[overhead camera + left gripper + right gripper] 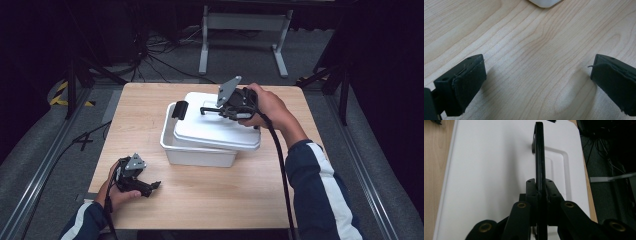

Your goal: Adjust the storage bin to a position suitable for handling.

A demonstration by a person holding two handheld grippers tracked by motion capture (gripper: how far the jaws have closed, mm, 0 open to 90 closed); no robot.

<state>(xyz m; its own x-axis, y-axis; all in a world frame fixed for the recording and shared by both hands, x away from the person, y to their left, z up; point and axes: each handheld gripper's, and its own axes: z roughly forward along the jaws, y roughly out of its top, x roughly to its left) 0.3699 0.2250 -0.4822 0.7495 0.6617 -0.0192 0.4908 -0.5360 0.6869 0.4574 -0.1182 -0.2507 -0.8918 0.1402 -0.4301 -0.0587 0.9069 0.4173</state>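
A white plastic storage box [197, 152] stands near the middle of the wooden table [210, 200], a little toward its far half. Its white lid [215, 131] lies askew on top, shifted toward the far right so that the box's near-left rim is uncovered. A black latch [180, 109] sits at the box's far-left end. On the lid stands a thin black handle [210, 110], raised upright from a shallow moulded recess [560, 170].

The right gripper [235, 107] is clamped on that handle: in the right gripper view its jaws are pressed together against both sides of the black handle [539, 165], with the white lid [491, 170] spread beneath. The person's right hand [267, 107] holds it from the far-right side, the cable [280, 165] trailing back along a dark sleeve with a white stripe [320, 180].

The left gripper [142, 186] rests low at the near-left part of the table, well apart from the box, held in the left hand [116, 192]. Its jaws stand wide apart over bare wood [534, 65], with a corner of the white box [544, 3] at the top of that view.

The table's near half and right side lie open. Around it are grey carpet [45, 140], metal floor rails [47, 165], loose cables [155, 55], a grey metal stand [245, 30] beyond the far edge, and dark curtains.
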